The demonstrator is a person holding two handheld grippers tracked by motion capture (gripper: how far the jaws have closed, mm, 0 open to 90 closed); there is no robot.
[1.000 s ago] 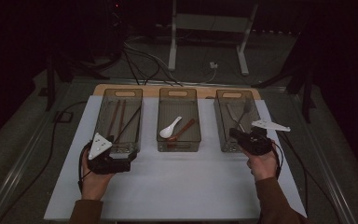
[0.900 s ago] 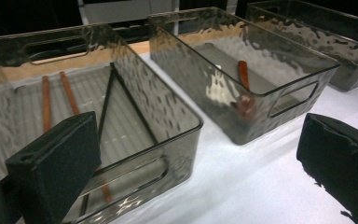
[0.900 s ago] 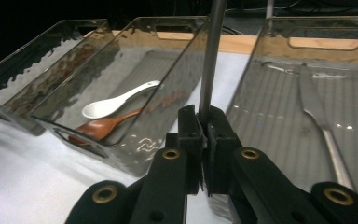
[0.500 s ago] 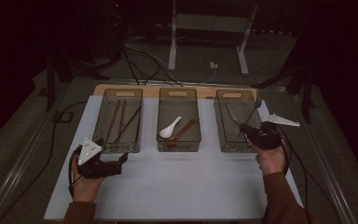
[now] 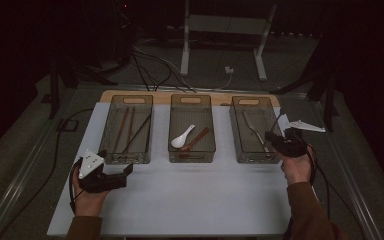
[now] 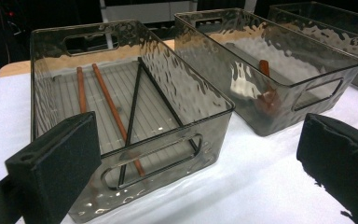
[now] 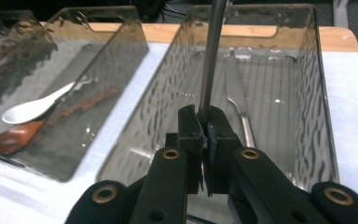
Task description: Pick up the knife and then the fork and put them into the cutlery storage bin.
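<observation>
Three clear bins stand in a row on the white mat [image 5: 190, 195]. The left bin [image 5: 111, 125] [image 6: 186, 93] holds brown chopsticks [image 6: 107, 100] and black chopsticks [image 6: 133, 112]. A white spoon [image 5: 182, 137] [image 7: 37, 105] and a brown spoon [image 7: 23, 133] lie in the middle bin [image 5: 191, 100]. My right gripper [image 5: 272, 137] [image 7: 206, 123] is shut on a thin grey metal utensil handle [image 7: 212, 56] at the right bin's [image 5: 250, 101] near right corner. Another metal utensil [image 7: 235, 88] lies inside that bin. My left gripper [image 5: 122, 172] [image 6: 198, 163] stands open and empty in front of the left bin.
A wooden board [image 5: 160, 94] runs behind the bins. Cables [image 5: 150, 65] and a white stand [image 5: 185, 45] lie on the floor beyond the table. The dark table edge [image 5: 25, 165] slopes along the left.
My right gripper has moved to the right with the metal utensil still in it. My left gripper has drawn back a little from the left bin toward the near edge.
</observation>
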